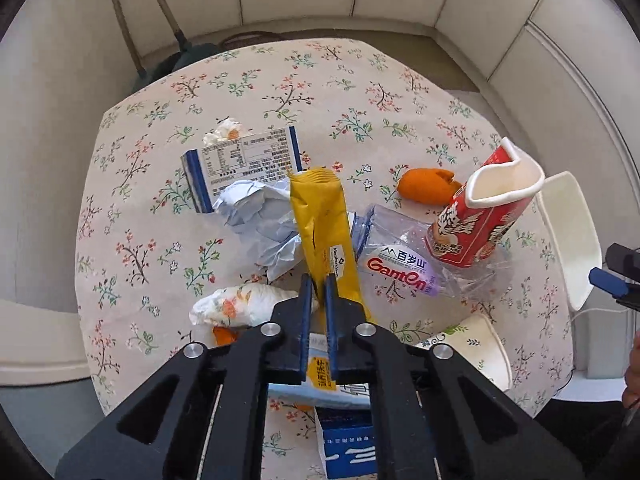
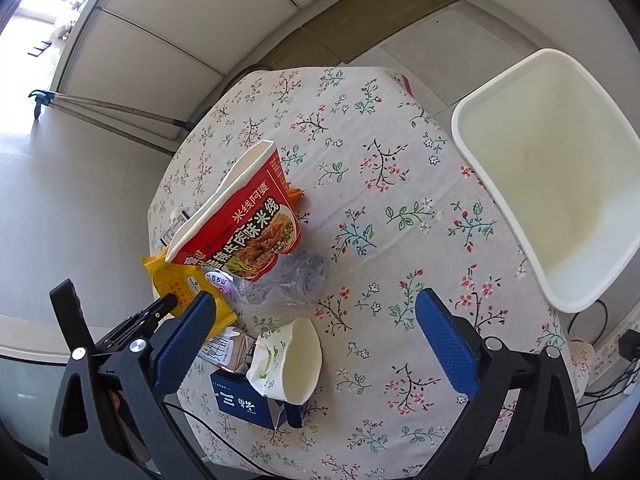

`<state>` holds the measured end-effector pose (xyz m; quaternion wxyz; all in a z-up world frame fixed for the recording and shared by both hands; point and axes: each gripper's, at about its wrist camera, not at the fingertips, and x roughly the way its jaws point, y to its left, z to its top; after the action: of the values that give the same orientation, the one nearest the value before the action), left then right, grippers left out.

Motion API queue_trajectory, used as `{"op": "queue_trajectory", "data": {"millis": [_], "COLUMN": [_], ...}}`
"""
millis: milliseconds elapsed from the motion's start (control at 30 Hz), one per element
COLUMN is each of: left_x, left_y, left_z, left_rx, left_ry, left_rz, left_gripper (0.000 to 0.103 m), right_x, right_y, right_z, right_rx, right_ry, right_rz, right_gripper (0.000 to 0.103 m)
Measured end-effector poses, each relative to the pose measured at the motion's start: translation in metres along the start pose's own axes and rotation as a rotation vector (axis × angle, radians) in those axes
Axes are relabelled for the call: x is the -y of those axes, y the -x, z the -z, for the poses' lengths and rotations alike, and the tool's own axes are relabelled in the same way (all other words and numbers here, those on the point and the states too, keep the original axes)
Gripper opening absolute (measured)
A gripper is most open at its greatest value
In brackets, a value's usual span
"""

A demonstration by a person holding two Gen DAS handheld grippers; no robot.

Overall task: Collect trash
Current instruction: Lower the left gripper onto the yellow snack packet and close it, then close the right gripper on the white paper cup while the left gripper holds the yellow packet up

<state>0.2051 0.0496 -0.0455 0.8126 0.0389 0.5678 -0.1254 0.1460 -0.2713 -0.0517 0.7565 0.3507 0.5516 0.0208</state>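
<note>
My left gripper [image 1: 319, 292] is shut on the near end of a long yellow snack wrapper [image 1: 322, 224], which stands up from the jaws over the floral table [image 1: 248, 92]. The wrapper also shows in the right wrist view [image 2: 180, 280]. My right gripper [image 2: 316, 332] is open and empty above a crushed paper cup [image 2: 292, 364]. A white bin [image 2: 556, 184] stands at the table's right edge, also in the left wrist view [image 1: 568, 236]. A red noodle cup [image 1: 484, 216] leans on a crushed clear Ganten bottle [image 1: 400, 260].
A crumpled blue-white bag [image 1: 256, 216], a white label packet [image 1: 248, 160], tissues [image 1: 236, 304], orange peel [image 1: 428, 186] and a blue carton [image 2: 248, 400] lie on the table. Mop handles [image 2: 120, 114] lean at the wall. Cables and a power strip [image 2: 616, 352] sit right.
</note>
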Motion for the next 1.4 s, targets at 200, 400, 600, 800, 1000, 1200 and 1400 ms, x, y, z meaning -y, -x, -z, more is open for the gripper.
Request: {"op": "queue_trajectory", "data": {"millis": [200, 400, 600, 800, 1000, 1200, 1400], "left_x": [0.002, -0.014, -0.029, -0.023, -0.011, -0.004, 0.001], "left_y": [0.011, -0.018, -0.028, -0.038, -0.025, 0.016, 0.060], "left_z": [0.016, 0.017, 0.012, 0.011, 0.017, 0.032, 0.048], "left_rx": [0.011, -0.015, 0.027, 0.077, 0.112, 0.203, 0.323], "left_ry": [0.086, 0.177, 0.293, 0.318, 0.324, 0.335, 0.360], "left_rz": [0.062, 0.044, 0.090, 0.112, 0.152, 0.189, 0.217], "left_gripper": [0.009, 0.031, 0.050, 0.029, 0.000, 0.000, 0.000], "right_x": [-0.005, 0.003, 0.005, 0.007, 0.003, -0.009, -0.018], "right_y": [-0.002, -0.006, -0.002, -0.003, -0.010, -0.021, -0.037], "right_z": [0.006, 0.012, 0.006, 0.003, 0.004, 0.006, -0.016], "right_rx": [0.005, -0.028, -0.005, -0.011, -0.033, -0.030, -0.039], "right_ry": [-0.002, -0.035, -0.019, -0.005, 0.009, 0.072, 0.015], "right_rz": [-0.022, -0.026, -0.001, 0.006, 0.007, 0.015, -0.117], "right_gripper": [0.097, 0.097, 0.097, 0.097, 0.097, 0.097, 0.097]}}
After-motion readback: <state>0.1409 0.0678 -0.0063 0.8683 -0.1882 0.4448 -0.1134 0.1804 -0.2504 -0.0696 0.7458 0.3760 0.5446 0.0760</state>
